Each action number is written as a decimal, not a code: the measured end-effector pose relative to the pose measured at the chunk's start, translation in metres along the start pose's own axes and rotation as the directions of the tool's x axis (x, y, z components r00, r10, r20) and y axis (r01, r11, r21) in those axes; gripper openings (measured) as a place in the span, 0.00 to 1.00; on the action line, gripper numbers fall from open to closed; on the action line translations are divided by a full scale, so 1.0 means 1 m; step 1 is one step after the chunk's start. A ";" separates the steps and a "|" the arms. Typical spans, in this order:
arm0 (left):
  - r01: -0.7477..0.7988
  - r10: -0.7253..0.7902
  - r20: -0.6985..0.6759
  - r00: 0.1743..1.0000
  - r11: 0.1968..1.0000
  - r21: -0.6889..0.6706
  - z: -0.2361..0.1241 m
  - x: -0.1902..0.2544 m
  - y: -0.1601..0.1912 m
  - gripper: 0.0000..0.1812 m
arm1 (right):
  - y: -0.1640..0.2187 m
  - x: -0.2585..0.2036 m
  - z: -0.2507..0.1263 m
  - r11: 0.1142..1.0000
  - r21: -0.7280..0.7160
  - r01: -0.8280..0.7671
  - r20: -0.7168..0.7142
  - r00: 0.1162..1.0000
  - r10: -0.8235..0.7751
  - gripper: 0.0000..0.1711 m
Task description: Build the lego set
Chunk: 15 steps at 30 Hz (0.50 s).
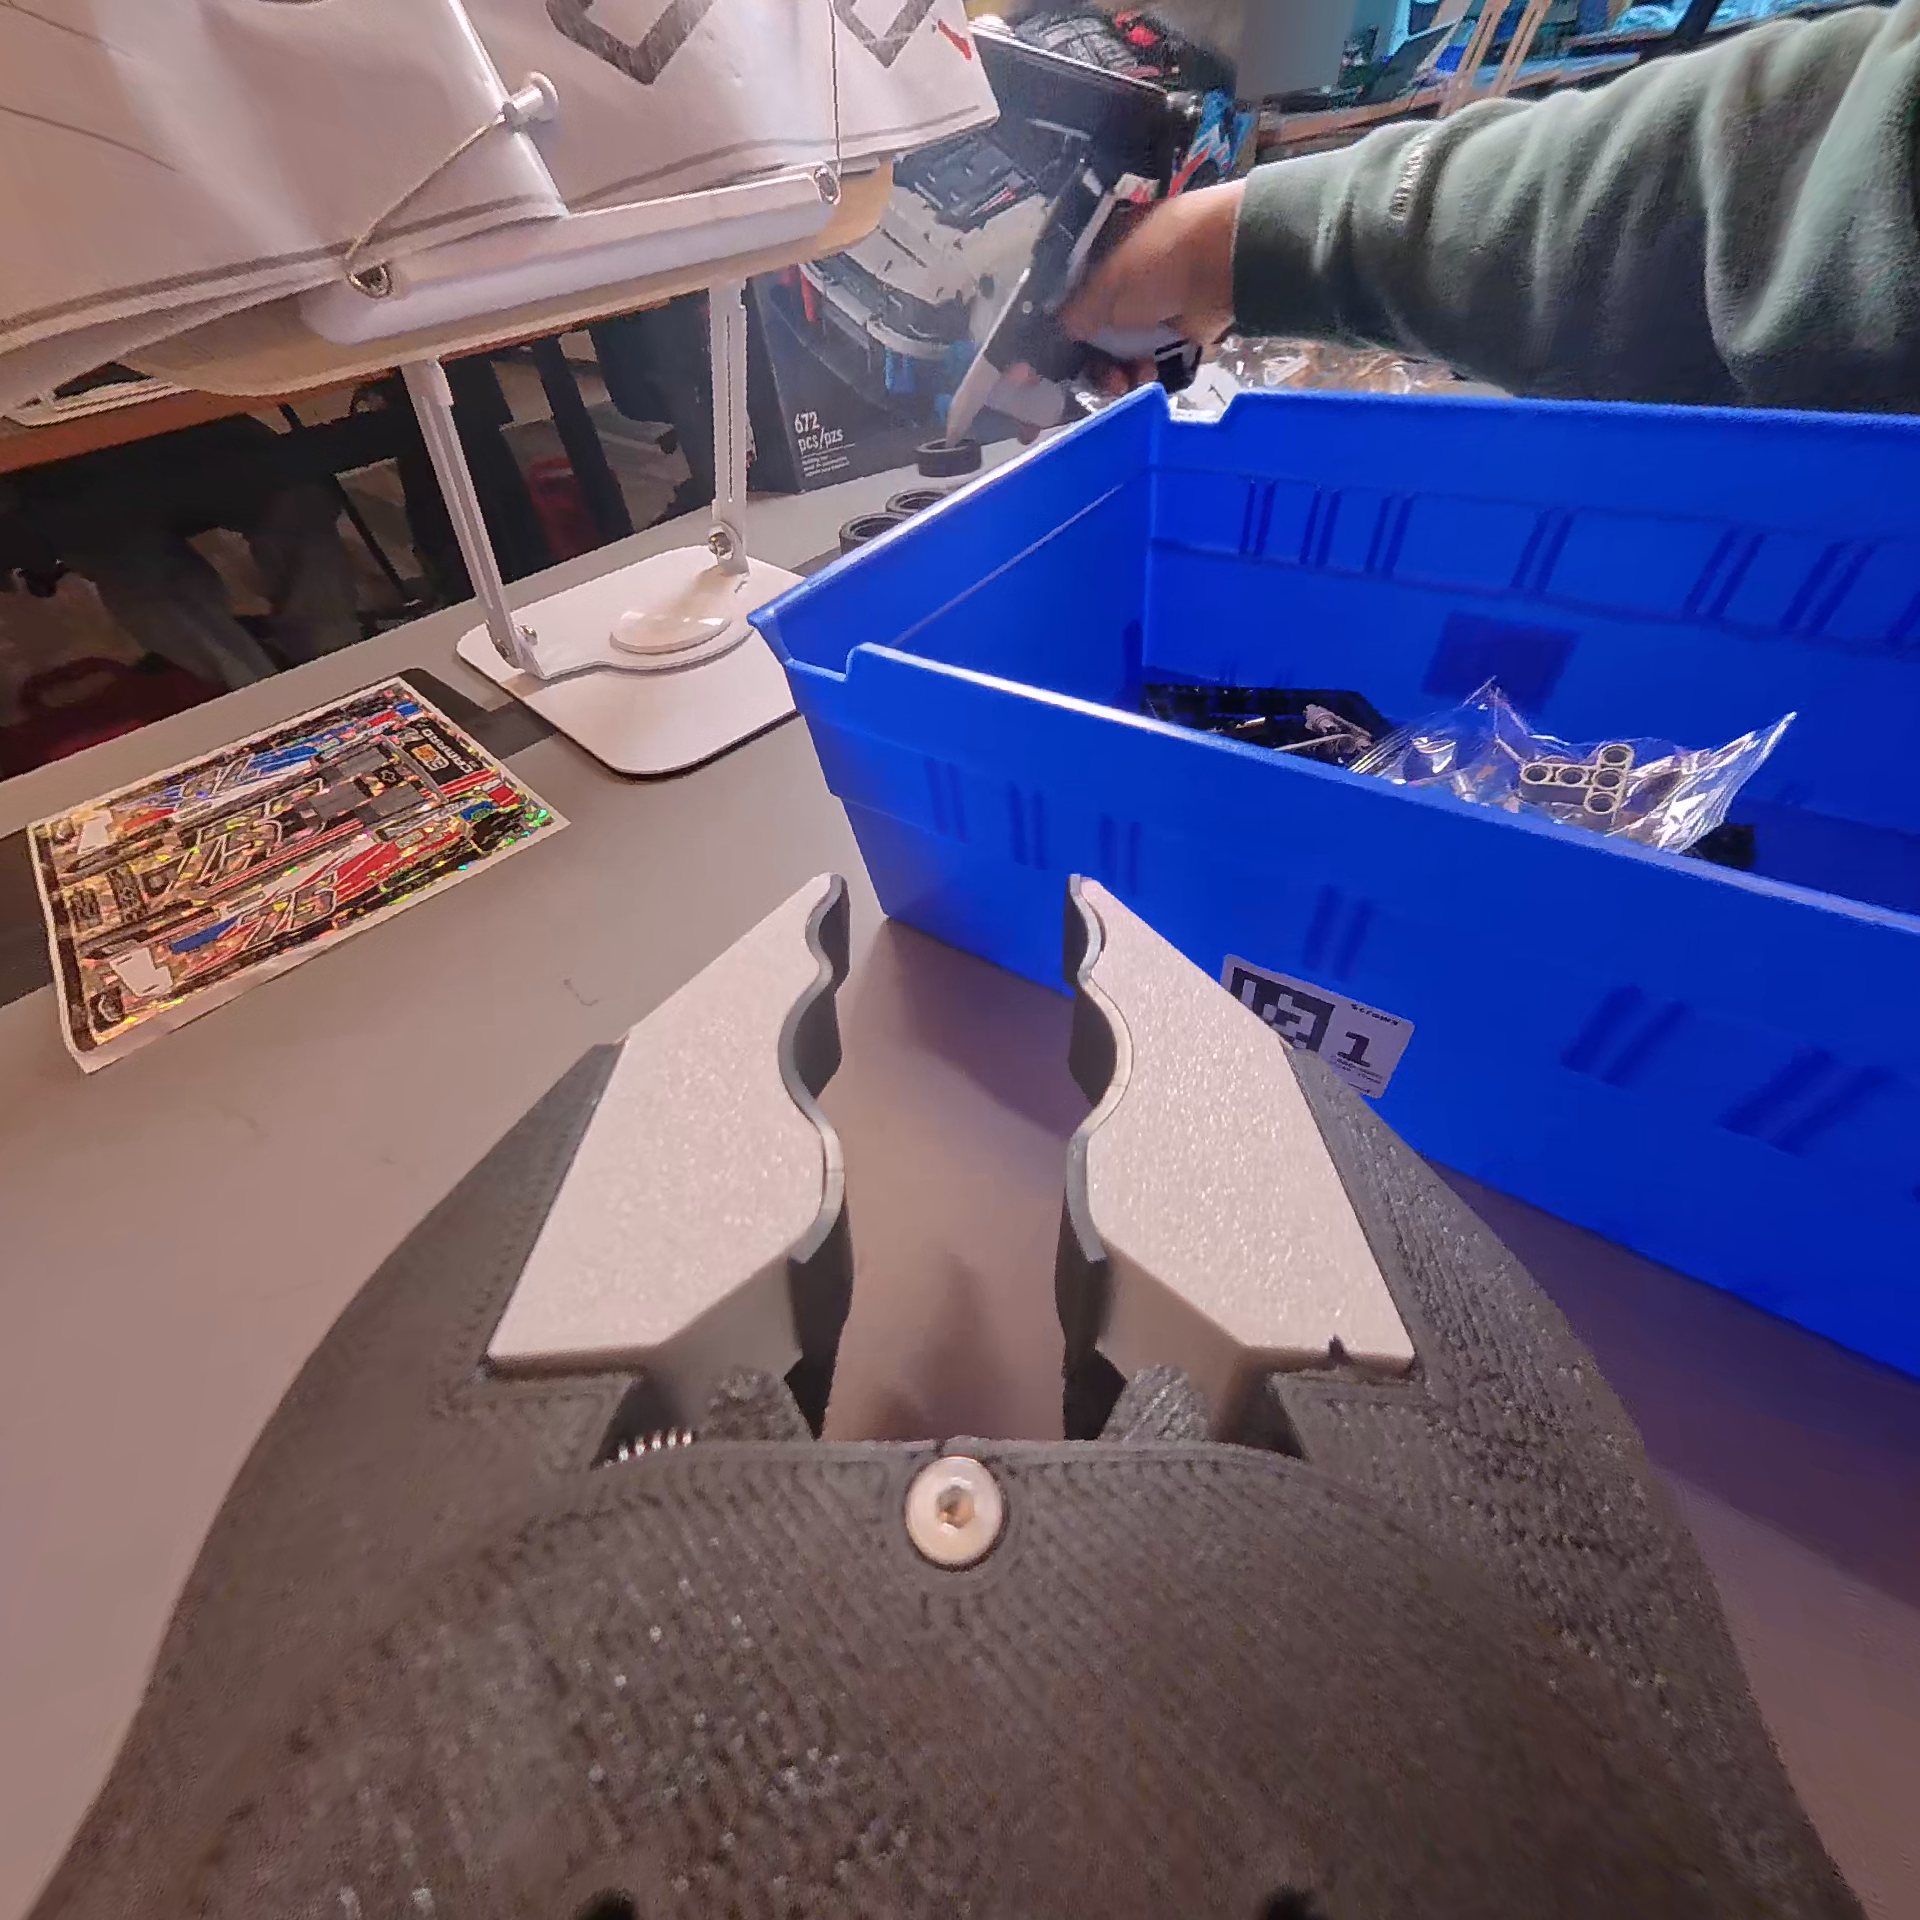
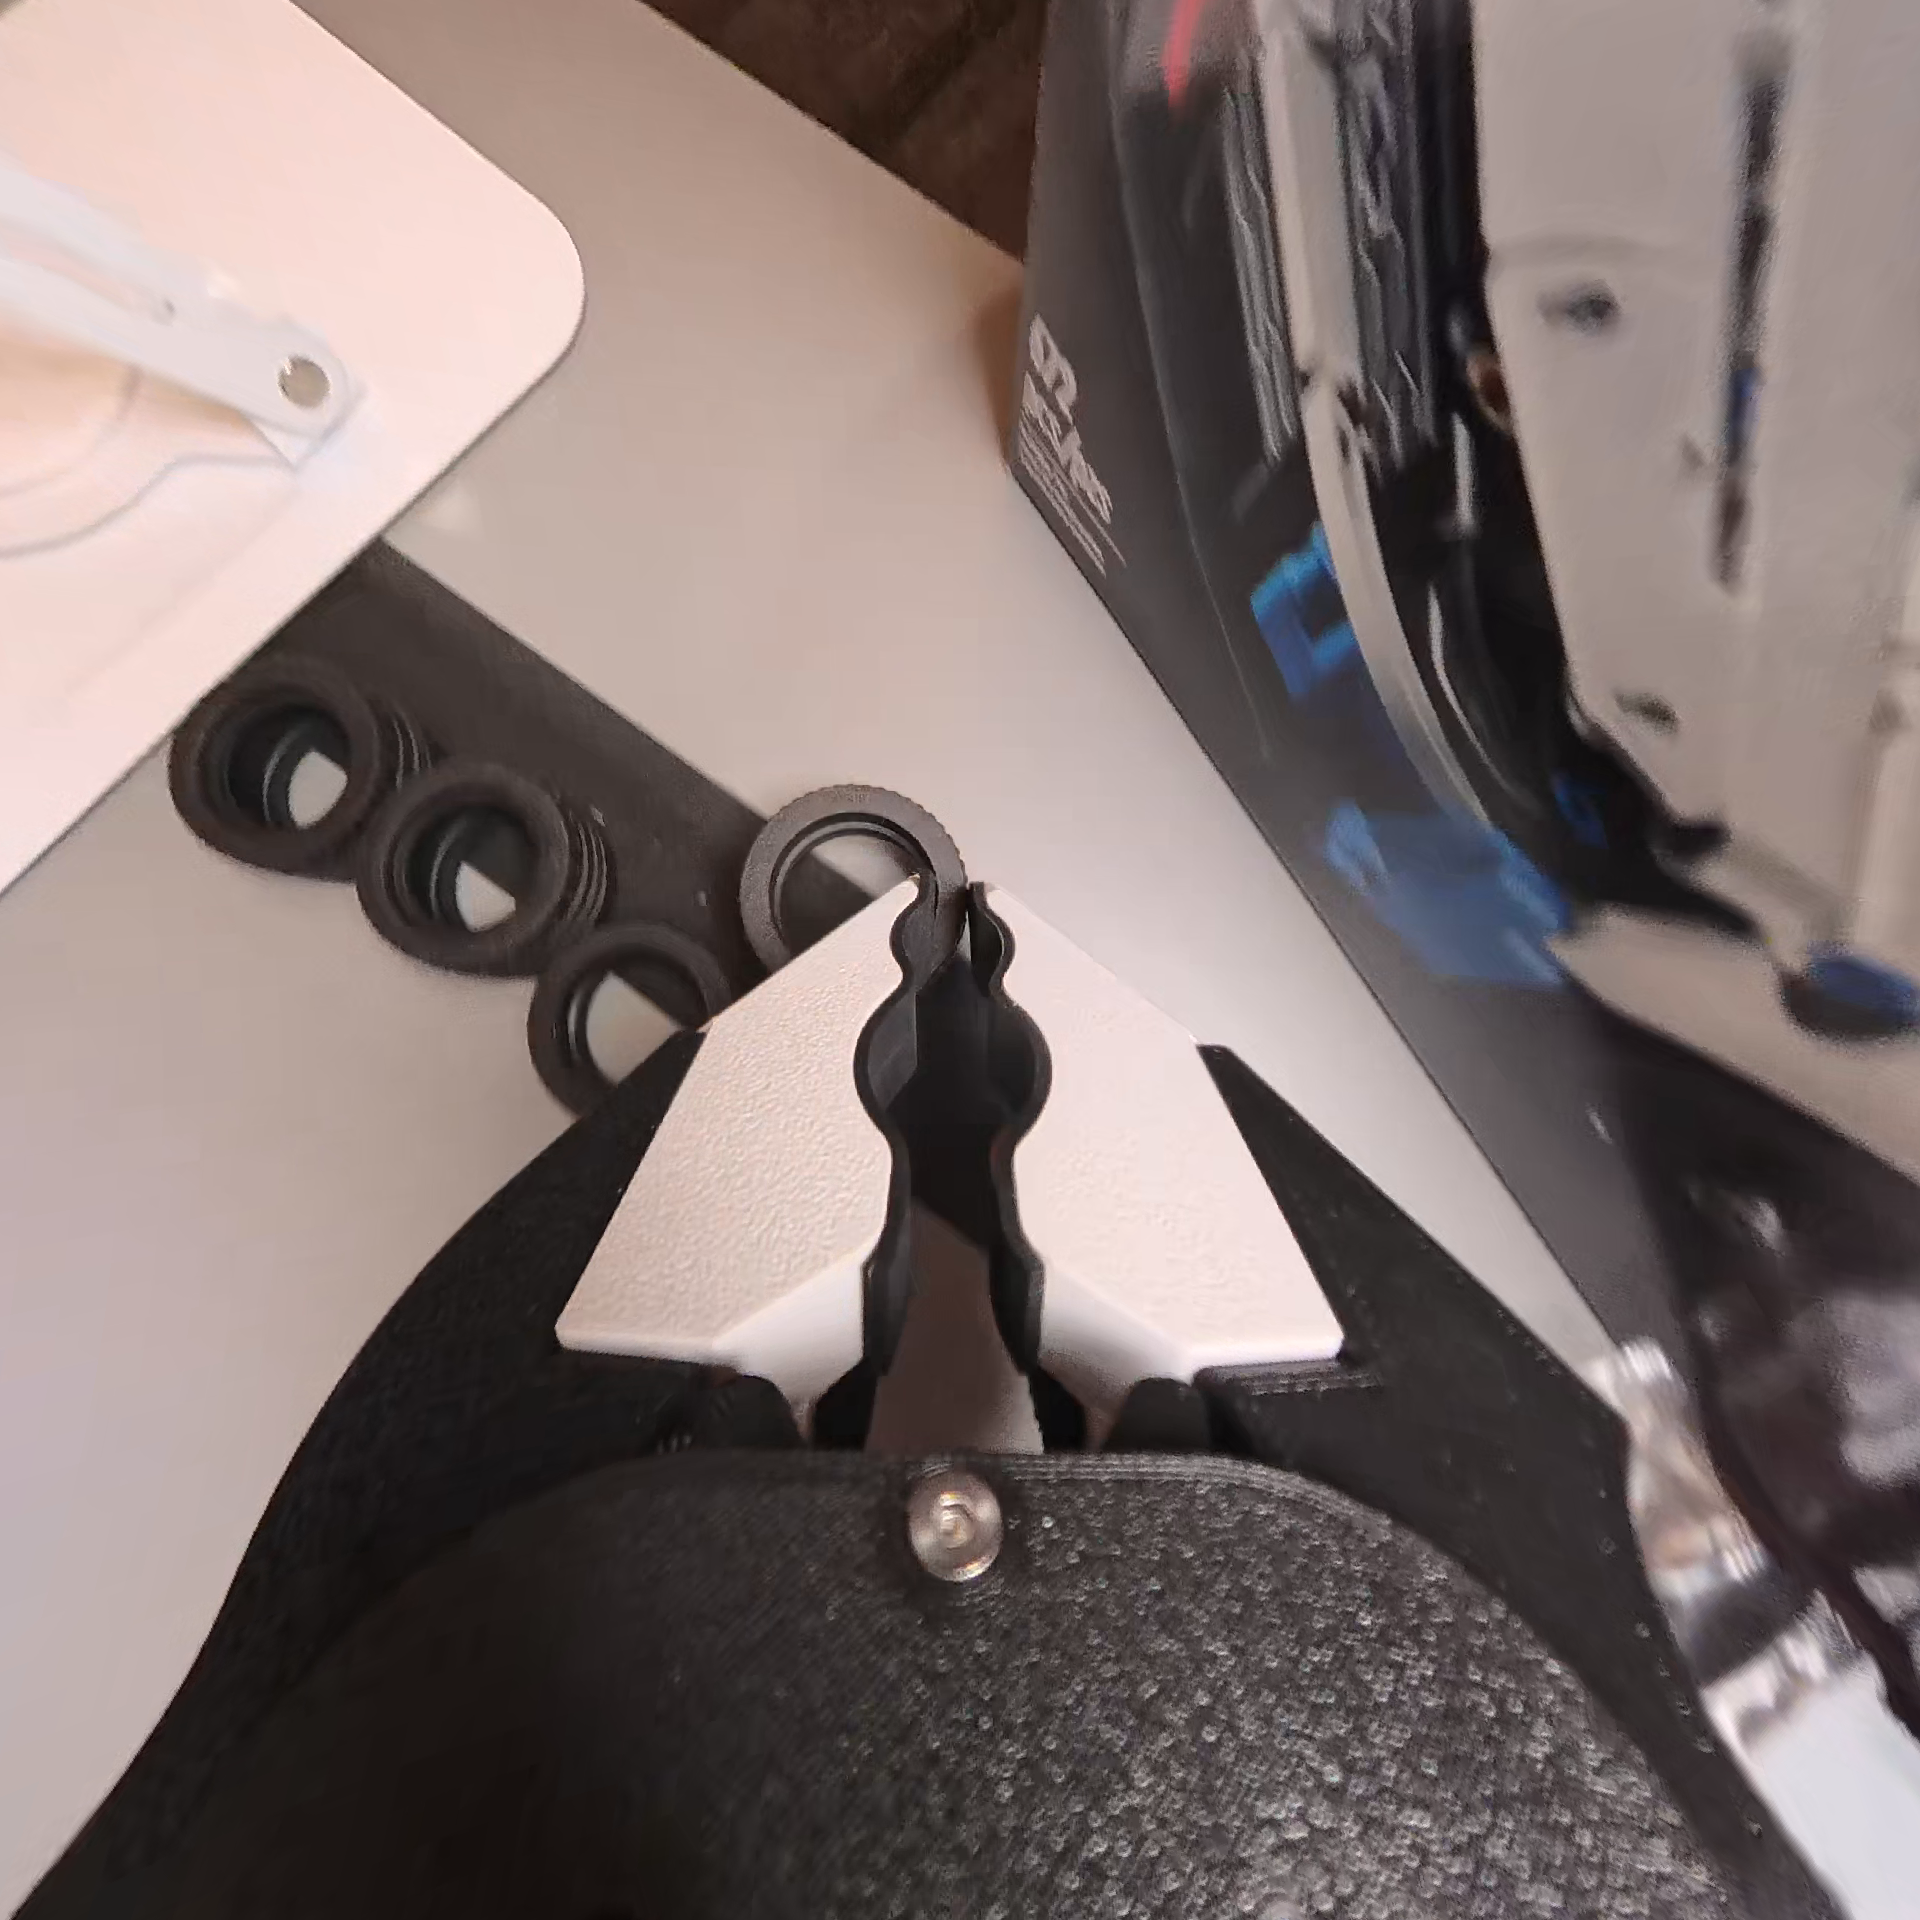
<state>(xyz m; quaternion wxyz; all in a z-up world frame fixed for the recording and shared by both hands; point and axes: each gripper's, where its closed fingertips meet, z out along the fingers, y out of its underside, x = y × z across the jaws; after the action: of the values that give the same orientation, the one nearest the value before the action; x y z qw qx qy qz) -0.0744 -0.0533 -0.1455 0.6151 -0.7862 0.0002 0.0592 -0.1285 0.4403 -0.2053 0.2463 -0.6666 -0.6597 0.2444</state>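
**Right claw pinching a tyre by the box; left claw gaping beside the blue bin**

Gripping the rim of a black rubber tyre [image 2: 852, 868] with the right claw [image 2: 948, 902], fingertips nearly together on the ring's wall. Lying flat on the grey desk [image 2: 312, 1195], that tyre, close to the dark set box [image 2: 1299, 468] standing just to its right. Sitting in a row to the left: three more tyres [image 2: 468, 868], on and beside a black strip, near the white stand base [image 2: 312, 260].

Showing only in the left wrist view: the left claw [image 1: 956, 914] hovering spread wide and gripping nothing, low over the desk [image 1: 260, 1247], just beside the near wall of a blue bin [image 1: 1351, 935]. Holding loose dark pieces and a clear bag [image 1: 1579, 774] with a grey beam inside, that bin. Lying flat to the left, a glittering sticker sheet [image 1: 281, 862]. Standing behind it, the white stand [image 1: 644, 665] carrying an open booklet [image 1: 416, 156] overhead.

Appearing small and far off in the same view, the right claw [image 1: 961, 421], held by a hand [image 1: 1153, 270] in a green sleeve [image 1: 1610, 208], tips down on the tyre [image 1: 951, 454] in front of the box [image 1: 873, 405]. Hiding most of the tyre row from this side, the bin's far corner.
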 end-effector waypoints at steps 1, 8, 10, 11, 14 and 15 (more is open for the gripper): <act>0.001 -0.001 -0.004 1.000 1.000 0.005 0.000 0.001 -0.001 0.21 | 0.007 0.002 -0.008 1.000 -0.014 0.000 -0.013 1.000 0.000 0.02; 0.004 -0.003 -0.023 1.000 1.000 0.022 -0.003 0.005 -0.006 0.21 | 0.040 -0.002 -0.027 0.995 -0.098 0.018 -0.069 0.997 -0.024 0.02; 0.002 -0.001 -0.023 1.000 1.000 0.027 -0.004 0.006 -0.008 0.21 | 0.042 -0.004 -0.022 0.993 -0.118 0.029 -0.087 0.995 -0.040 0.02; 0.000 0.000 -0.022 1.000 1.000 0.030 -0.005 0.006 -0.008 0.21 | 0.042 -0.005 -0.019 0.992 -0.123 0.031 -0.102 0.994 -0.044 0.02; -0.010 0.011 -0.009 1.000 0.999 0.037 -0.009 0.006 -0.010 0.21 | 0.039 -0.003 -0.015 0.994 -0.110 0.001 -0.115 0.993 -0.014 0.02; -0.013 0.014 -0.003 1.000 0.999 0.041 -0.010 0.005 -0.011 0.21 | 0.039 -0.003 -0.014 0.995 -0.104 0.001 -0.117 0.993 -0.013 0.02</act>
<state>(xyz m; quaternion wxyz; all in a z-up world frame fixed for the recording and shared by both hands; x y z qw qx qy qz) -0.0675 -0.0601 -0.1325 0.6307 -0.7735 0.0076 0.0621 -0.0896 0.4372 -0.2202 0.2505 -0.6896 -0.6581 0.1690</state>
